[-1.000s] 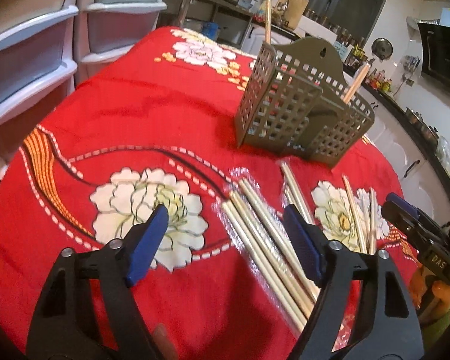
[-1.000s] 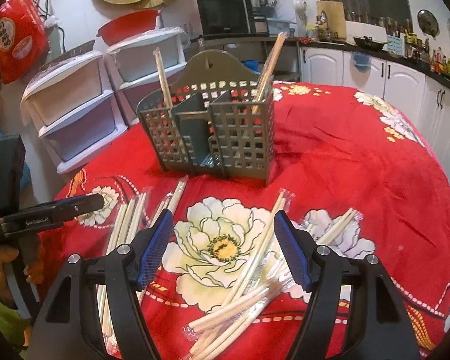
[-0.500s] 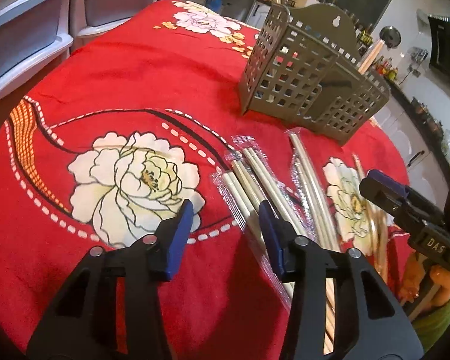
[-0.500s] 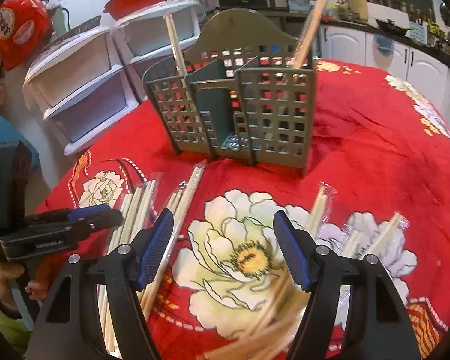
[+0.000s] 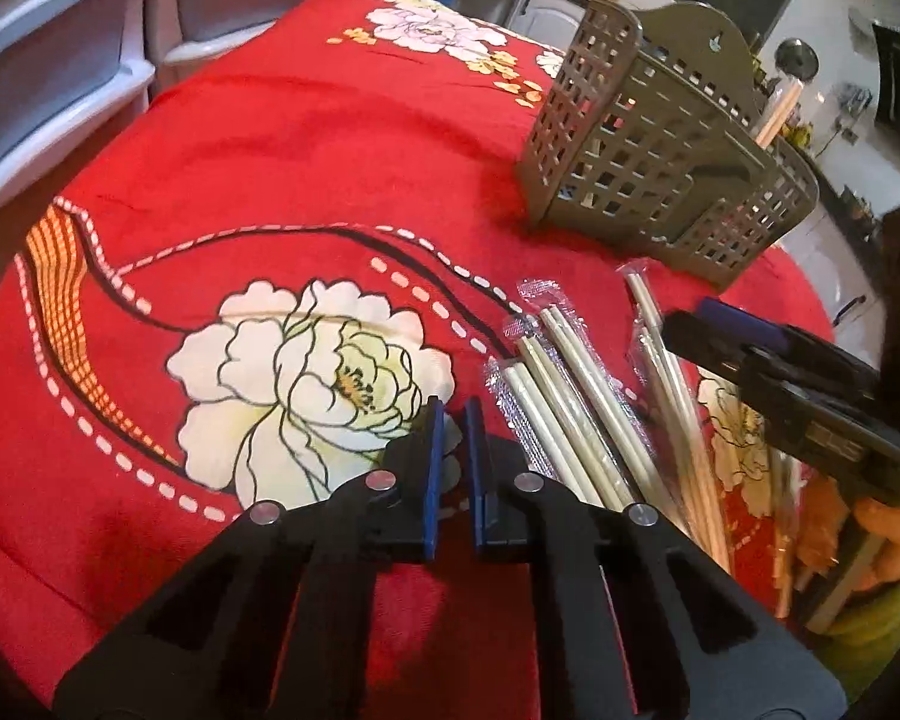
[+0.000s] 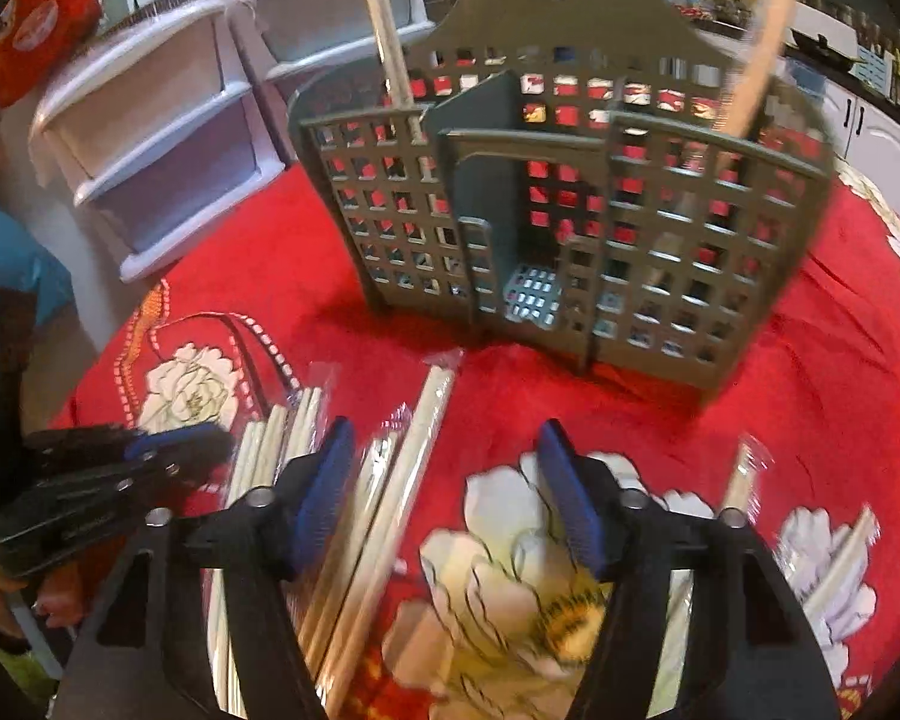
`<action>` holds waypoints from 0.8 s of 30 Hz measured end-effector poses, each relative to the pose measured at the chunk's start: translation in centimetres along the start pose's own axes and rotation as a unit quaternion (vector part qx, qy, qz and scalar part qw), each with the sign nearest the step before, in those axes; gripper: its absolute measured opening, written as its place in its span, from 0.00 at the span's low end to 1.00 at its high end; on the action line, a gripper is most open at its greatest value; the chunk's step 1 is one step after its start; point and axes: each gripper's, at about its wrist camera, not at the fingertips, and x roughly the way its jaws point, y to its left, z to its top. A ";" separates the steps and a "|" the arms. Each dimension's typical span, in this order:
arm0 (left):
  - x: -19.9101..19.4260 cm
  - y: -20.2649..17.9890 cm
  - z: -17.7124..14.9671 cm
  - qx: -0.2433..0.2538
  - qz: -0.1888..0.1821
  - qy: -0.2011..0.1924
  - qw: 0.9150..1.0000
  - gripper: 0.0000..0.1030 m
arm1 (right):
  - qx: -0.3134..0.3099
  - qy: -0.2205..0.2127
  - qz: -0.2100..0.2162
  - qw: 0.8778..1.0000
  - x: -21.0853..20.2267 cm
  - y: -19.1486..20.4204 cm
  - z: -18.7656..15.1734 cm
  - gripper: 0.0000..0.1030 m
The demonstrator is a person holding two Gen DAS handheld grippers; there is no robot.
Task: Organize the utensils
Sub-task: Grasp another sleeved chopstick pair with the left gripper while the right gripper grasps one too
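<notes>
My red tablecloth (image 5: pixel 306 138) carries white peonies and dashed white lines; the slotted caddy (image 6: pixel 570 192) is grey-green, my claw pads (image 5: pixel 432 468) blue, wrapped chopsticks (image 5: pixel 570 396) pale cream.

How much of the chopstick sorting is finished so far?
Barely begun. Two pairs of chopsticks already stand in the grey basket. Nothing is in hand: the left gripper has just closed on nothing, and the right gripper, narrowing, holds nothing. Many wrapped chopsticks lie on the red cloth, waiting.

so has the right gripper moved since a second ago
Yes. The right gripper has closed in on the grey caddy and slid left over the wrapped chopsticks, its jaws closing, nothing gripped.
</notes>
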 end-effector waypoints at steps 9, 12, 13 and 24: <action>-0.5 -0.2 -0.2 -0.030 -0.068 0.019 0.997 0.10 | 0.012 0.017 -0.013 1.000 2.7 0.4 1.8 0.21; -0.2 -0.7 -0.1 -0.027 -0.072 0.023 0.997 0.16 | 0.010 0.014 -0.016 1.000 3.0 0.5 1.9 0.14; -0.1 -0.9 0.0 -0.026 -0.072 0.024 0.997 0.17 | 0.012 0.013 -0.015 1.000 3.0 0.4 2.0 0.14; 0.9 -1.7 1.0 -0.038 -0.097 0.035 0.994 0.19 | 0.032 -0.024 0.005 0.999 0.0 -1.2 1.9 0.08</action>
